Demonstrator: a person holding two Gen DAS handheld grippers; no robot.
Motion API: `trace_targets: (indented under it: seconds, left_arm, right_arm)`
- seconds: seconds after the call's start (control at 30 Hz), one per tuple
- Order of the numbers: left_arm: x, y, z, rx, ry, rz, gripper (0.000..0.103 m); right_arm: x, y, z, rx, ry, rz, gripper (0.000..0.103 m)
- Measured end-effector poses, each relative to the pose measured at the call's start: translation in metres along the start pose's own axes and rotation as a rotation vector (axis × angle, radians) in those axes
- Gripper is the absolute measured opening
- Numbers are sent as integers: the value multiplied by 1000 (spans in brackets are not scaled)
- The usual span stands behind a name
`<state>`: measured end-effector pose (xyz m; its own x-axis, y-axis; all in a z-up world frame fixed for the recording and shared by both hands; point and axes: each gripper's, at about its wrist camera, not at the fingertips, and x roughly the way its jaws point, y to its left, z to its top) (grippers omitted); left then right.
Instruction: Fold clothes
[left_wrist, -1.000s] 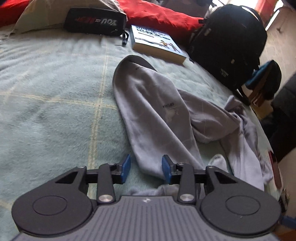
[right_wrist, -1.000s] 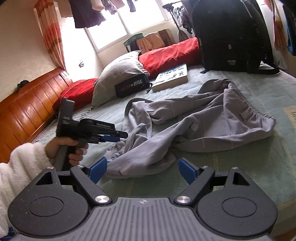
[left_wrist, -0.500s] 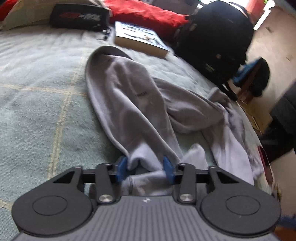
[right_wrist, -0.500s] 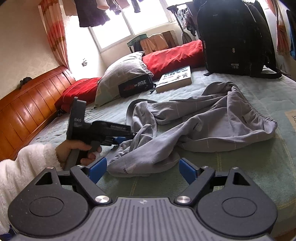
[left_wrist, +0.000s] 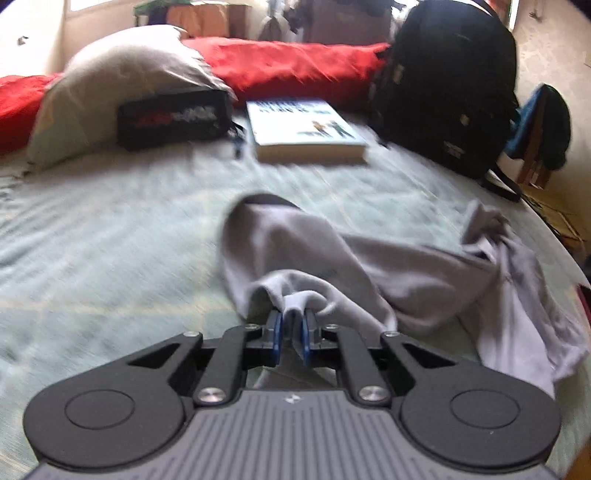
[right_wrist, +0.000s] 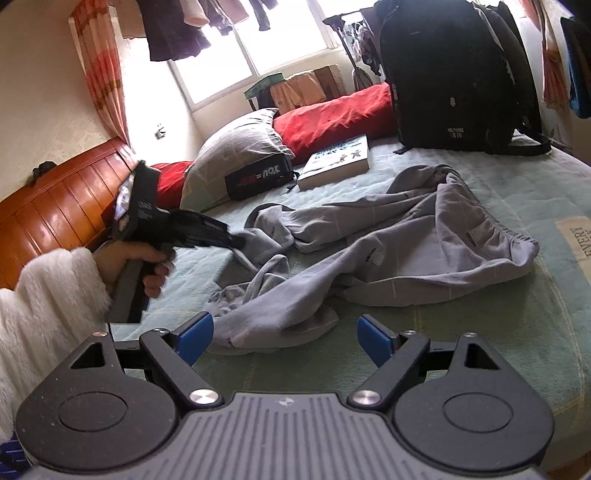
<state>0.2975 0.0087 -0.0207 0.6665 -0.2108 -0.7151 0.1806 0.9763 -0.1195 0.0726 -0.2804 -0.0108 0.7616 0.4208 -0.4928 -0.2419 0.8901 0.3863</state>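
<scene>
Grey trousers (left_wrist: 332, 258) lie crumpled across the pale green bed (left_wrist: 110, 258). In the left wrist view my left gripper (left_wrist: 291, 332) has its jaws closing, and its blue pads pinch a bunched fold at one leg's end, held a little above the bed. The right wrist view shows those trousers (right_wrist: 406, 240) with the waistband to the right, and the left gripper (right_wrist: 240, 242) holding the cloth at the left. My right gripper (right_wrist: 284, 336) hangs open just over the other leg's end. Nothing sits between its fingers.
A book (left_wrist: 306, 129), a black pouch (left_wrist: 173, 118), a grey pillow (left_wrist: 122, 74) and red pillows (left_wrist: 295, 70) lie at the bed's far side. A black backpack (right_wrist: 454, 74) stands at the far right. A wooden headboard (right_wrist: 55, 206) and a hand (right_wrist: 144, 262) in a white fluffy sleeve are on the left.
The left gripper has moved onto the leg's end, shut on the cloth and lifted it, tilting upward. The right gripper has stayed where it was, still open.
</scene>
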Motion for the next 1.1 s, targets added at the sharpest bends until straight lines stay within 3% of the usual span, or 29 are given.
trace_targets:
  seconds: [0.13,0.37,0.6,0.9,1.1]
  left_arm:
    - [1,11,9,38,-10,94,8]
    - [9,48,24,20,2,220,8]
    - [25,64,29,48,10,307,8]
    - [35,69,18,35,59,311,14]
    - [21,72,10,38,71,288,27]
  right_arm:
    - [5,-4,-1,11,11,-5,89]
    - [8,-4,-1,9,19,-7,89]
    - [13,-3,0,8,32,-18,89]
    - [17,-2,0,5,43,-28,89]
    - [14,3,0,-5,35,-17,89]
